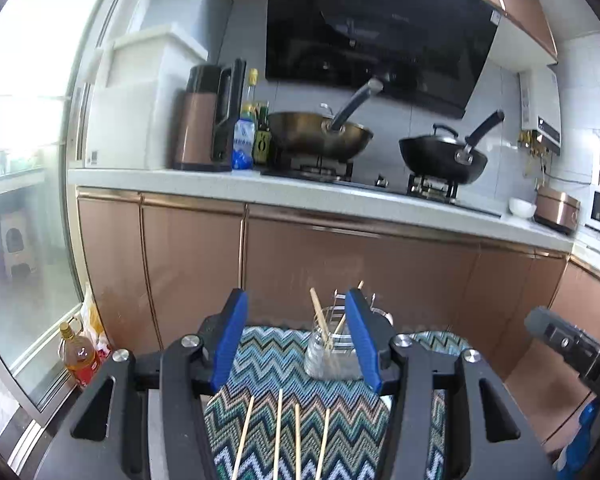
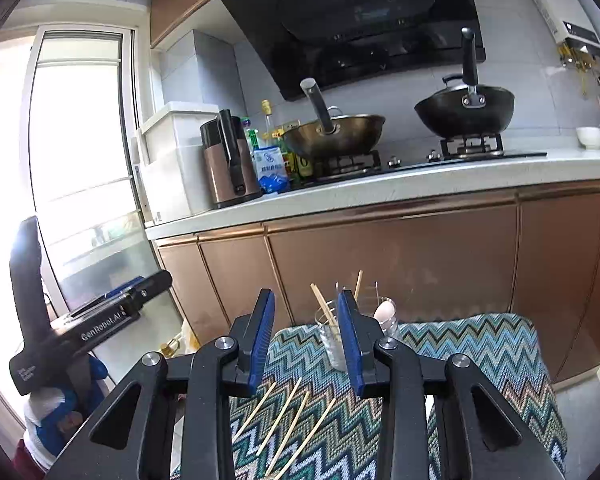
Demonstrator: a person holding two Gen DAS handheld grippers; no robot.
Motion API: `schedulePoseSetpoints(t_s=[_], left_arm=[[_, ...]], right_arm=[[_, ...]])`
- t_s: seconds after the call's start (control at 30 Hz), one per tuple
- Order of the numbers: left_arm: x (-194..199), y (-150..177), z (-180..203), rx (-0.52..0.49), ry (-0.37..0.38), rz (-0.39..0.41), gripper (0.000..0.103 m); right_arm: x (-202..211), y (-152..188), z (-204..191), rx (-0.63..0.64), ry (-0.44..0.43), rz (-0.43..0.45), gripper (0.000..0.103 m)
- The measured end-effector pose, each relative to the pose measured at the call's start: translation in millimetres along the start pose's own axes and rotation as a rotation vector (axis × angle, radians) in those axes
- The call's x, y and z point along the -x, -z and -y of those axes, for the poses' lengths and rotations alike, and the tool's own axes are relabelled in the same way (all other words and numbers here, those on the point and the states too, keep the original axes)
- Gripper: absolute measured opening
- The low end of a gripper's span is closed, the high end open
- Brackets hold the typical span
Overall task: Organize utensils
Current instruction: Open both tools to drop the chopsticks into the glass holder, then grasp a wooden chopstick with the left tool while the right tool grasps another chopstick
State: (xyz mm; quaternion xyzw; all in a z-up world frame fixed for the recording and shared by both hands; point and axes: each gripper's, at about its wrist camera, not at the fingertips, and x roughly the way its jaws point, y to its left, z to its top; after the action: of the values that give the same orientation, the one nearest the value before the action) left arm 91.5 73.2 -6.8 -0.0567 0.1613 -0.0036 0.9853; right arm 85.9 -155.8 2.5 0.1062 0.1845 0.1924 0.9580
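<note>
Several loose wooden chopsticks [image 1: 280, 432] lie side by side on a zigzag-patterned cloth [image 1: 260, 352], close under both grippers. Further back on the cloth stands a clear glass jar [image 1: 324, 356] with a few chopsticks upright in it. The right wrist view shows the same loose chopsticks [image 2: 288, 420], the jar [image 2: 332, 340] and a second glass [image 2: 386, 316] holding a pale spoon. My left gripper [image 1: 296, 296] is open above the cloth, with nothing between its blue pads. My right gripper [image 2: 305, 296] is also open and empty, with its right finger in front of the jar.
A copper-fronted cabinet run [image 1: 340, 264] faces the cloth. Its white counter [image 1: 220, 184] carries a kettle [image 1: 204, 124], bottles, two woks [image 1: 320, 132] on a hob and a bowl. An oil bottle [image 1: 78, 356] stands on the floor by a glass door at left.
</note>
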Motion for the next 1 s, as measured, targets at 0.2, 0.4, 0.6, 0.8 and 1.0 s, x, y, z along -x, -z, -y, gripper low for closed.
schedulePoseSetpoints(t_s=[0.2,0.4,0.6,0.8,1.0], left_arm=[[-15,16,-12,0.023,-0.009,-0.064,0.049],[-51,43,-19,0.04,0.048,-0.227,0.049],[-109,77,-29,0.054,0.109,-0.439,0.048],[-186,125,-40,0.111,0.21,-0.7,0.039],[-236,152,-42,0.082,0.173,-0.798,0.03]], right_arm=[[-11,10,9,-0.032,0.012,-0.044,0.03],[-36,24,12,-0.043,0.009,-0.143,0.028],[-83,51,21,-0.085,-0.019,-0.304,0.025],[-146,93,45,-0.205,-0.069,-0.514,0.023],[-194,126,62,-0.263,-0.067,-0.642,0.021]])
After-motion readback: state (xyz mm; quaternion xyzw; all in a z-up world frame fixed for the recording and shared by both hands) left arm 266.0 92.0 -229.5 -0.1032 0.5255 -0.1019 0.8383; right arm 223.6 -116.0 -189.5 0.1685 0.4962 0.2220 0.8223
